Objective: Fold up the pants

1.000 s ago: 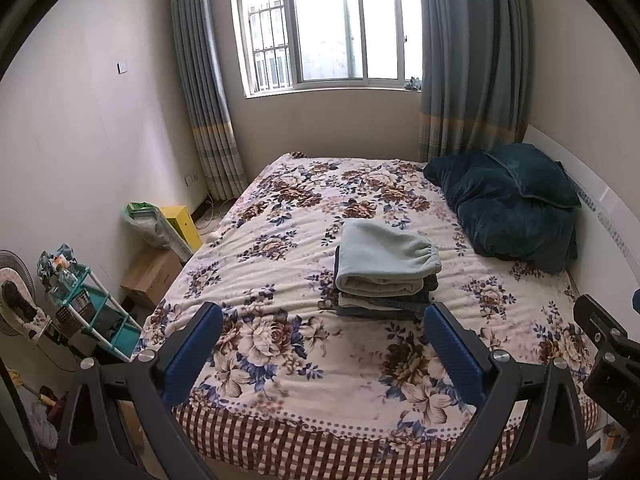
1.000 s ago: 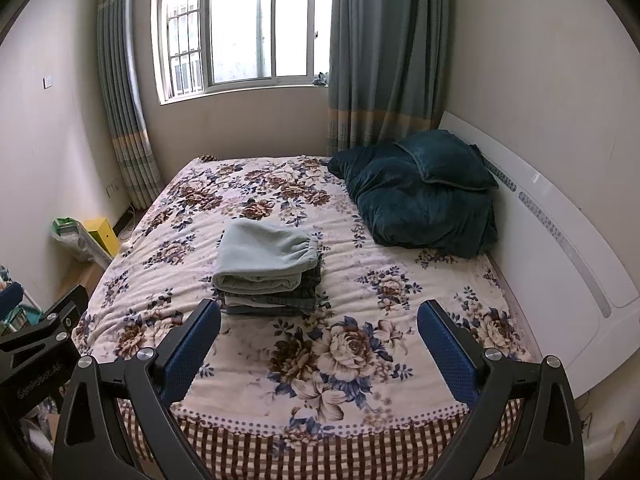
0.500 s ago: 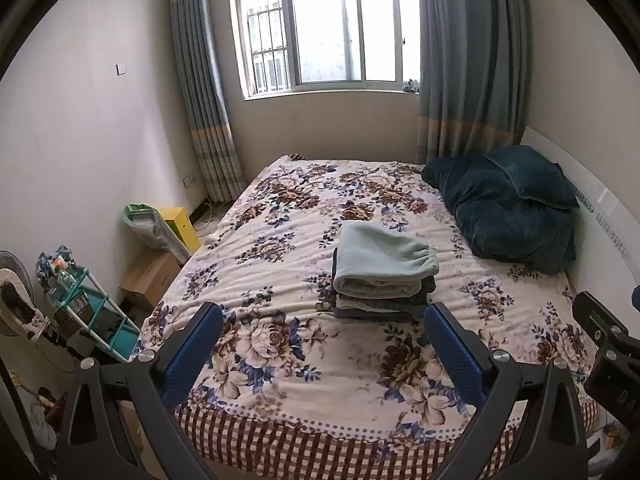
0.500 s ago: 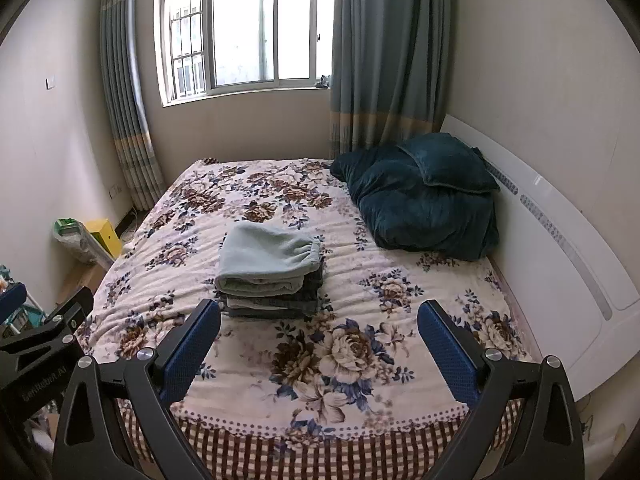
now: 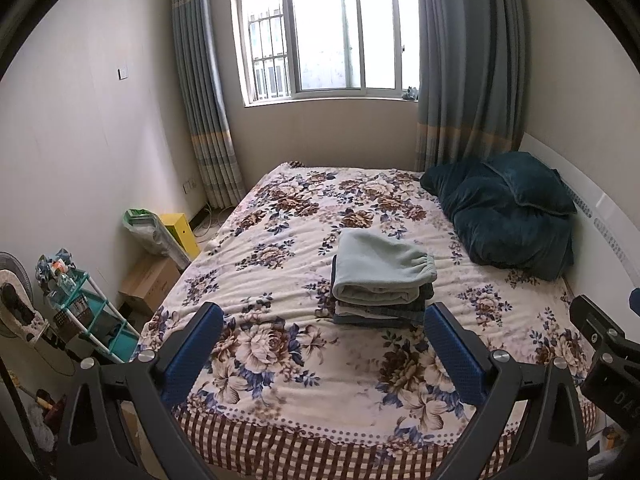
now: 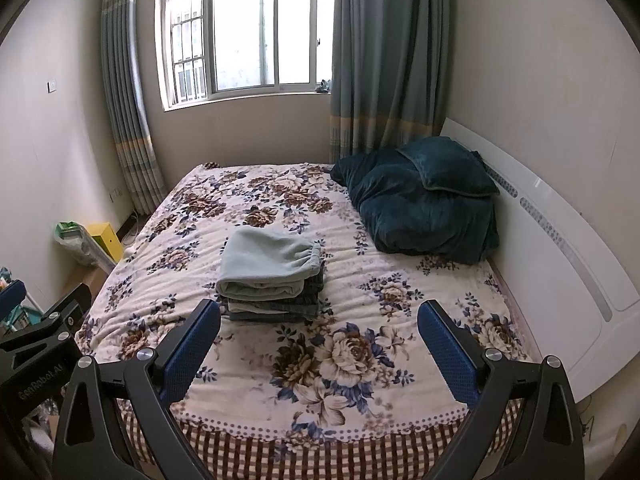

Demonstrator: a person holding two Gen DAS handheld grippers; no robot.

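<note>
On bed [image 5: 280, 360], pale green pants [image 5: 380, 270] top a folded stack at 12 o'clock; left gripper [image 5: 322, 344] and right gripper [image 6: 318, 338] hover wide open, empty, folding apparently finished.

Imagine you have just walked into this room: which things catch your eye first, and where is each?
The neat stack of folded pants, pale green pair on top, sits mid-bed on the flowered bedspread. A dark teal quilt and pillow are heaped by the white headboard on the right. Both open grippers hang at the foot, holding nothing.

Folded pants [image 5: 382, 276] mid-bed [image 5: 280, 360]; pillow [image 5: 508, 216] right-rear.
</note>
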